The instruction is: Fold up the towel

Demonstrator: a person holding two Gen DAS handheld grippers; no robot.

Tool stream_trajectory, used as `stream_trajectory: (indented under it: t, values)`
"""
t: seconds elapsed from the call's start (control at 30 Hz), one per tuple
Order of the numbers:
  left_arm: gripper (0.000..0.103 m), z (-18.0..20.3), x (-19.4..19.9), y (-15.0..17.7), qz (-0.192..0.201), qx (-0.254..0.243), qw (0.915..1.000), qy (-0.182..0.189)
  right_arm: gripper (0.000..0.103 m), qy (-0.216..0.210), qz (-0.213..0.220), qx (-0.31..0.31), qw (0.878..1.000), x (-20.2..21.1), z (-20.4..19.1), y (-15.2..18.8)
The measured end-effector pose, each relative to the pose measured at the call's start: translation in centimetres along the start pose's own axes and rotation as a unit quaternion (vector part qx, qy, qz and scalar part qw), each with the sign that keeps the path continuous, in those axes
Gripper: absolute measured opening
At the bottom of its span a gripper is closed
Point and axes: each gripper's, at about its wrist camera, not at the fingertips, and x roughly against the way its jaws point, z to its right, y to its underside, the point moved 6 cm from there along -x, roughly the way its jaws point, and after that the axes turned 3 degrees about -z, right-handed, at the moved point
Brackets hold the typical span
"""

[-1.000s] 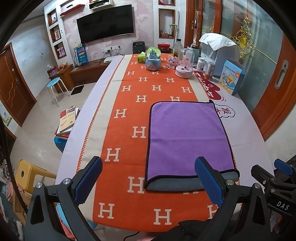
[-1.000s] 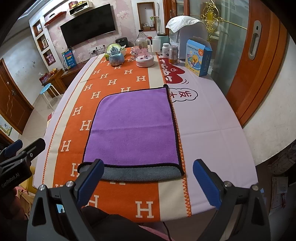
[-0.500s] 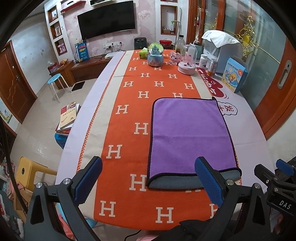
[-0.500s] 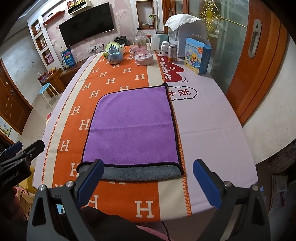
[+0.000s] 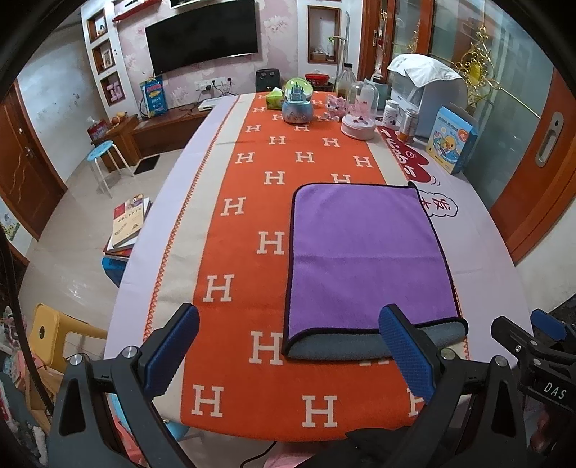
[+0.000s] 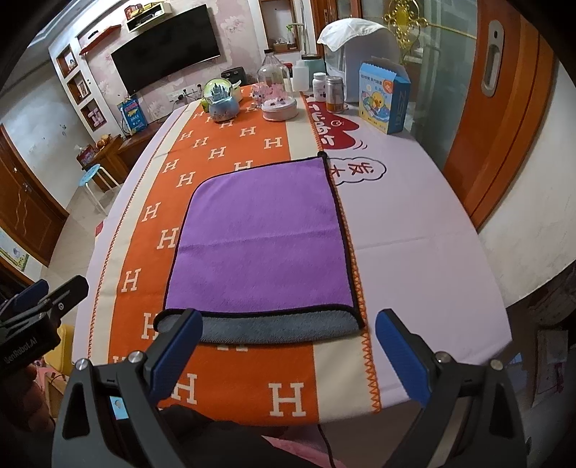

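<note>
Long table (image 5: 478, 230) under a pale cloth, with an orange H-patterned runner (image 5: 252, 201) down its length. On the runner's right half, lapping the zigzag border, lies the purple towel (image 5: 363, 252) (image 6: 262, 237): flat, black-edged, already folded once, the grey underside showing as a strip along the near edge. A faint crease crosses its middle.

Left gripper (image 5: 288, 345): jaws spread wide, holding nothing, raised above the near table edge; its right finger overlaps the towel's near right corner in view, contact cannot be told. Right gripper (image 6: 286, 349): likewise spread and empty, straddling the towel's near edge in view, left finger over the grey strip's left corner. Each gripper's side shows at the edge of the other's view.

Far end of table: blue carton with a duck picture (image 5: 451, 144), white cloth-draped appliance (image 5: 421, 90), glass dome on pink base (image 6: 277, 97), snow globe (image 5: 297, 102), two small jars (image 6: 329, 91).

Off table, left: blue stool (image 5: 100, 158), stack of books (image 5: 129, 223), wall television (image 5: 201, 34).
</note>
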Motion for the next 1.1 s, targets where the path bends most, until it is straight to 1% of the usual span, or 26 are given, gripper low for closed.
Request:
stream_trajectory:
  t: [0.07, 0.27, 0.4, 0.57, 0.67, 0.77, 0.93, 1.1]
  values:
    - [0.100, 0.1, -0.2, 0.2, -0.003, -0.001, 1.0000, 0.005, 0.097, -0.013, -0.005, 0.004, 1.000, -0.2, -0.3, 0.2]
    - [0.099, 0.4, -0.6, 0.4, -0.004, -0.012, 0.9998, 0.013, 0.097, -0.033, -0.012, 0.023, 0.999, -0.3, -1.0, 0.4]
    - [0.099, 0.5, -1.2, 0.6, -0.007, -0.019, 0.9996, 0.017, 0.097, -0.049, -0.019, 0.024, 0.998, -0.7, -0.7, 0.2]
    - [0.100, 0.7, -2.2, 0.9, -0.007, -0.036, 0.9991, 0.023, 0.097, -0.045, -0.018, 0.029, 0.998, -1.6, 0.3, -0.2]
    - [0.099, 0.8, -3.0, 1.2, -0.010, -0.046, 0.9983, 0.034, 0.097, -0.044, -0.014, 0.031, 0.998, -2.1, 1.0, -0.3]
    - [0.099, 1.1, -3.8, 1.5, -0.008, -0.064, 0.9969, 0.044, 0.097, -0.033, -0.004, 0.045, 0.998, -2.6, 1.7, -0.4]
    - [0.100, 1.4, -5.5, 2.2, -0.015, -0.089, 0.9948, 0.047, 0.097, -0.027, 0.006, 0.072, 0.997, -3.7, 2.7, -0.3]
    - [0.099, 1.6, -7.6, 2.8, -0.020, -0.126, 0.9910, 0.039, 0.097, -0.026, 0.020, 0.113, 0.993, -5.1, 3.2, 0.6]
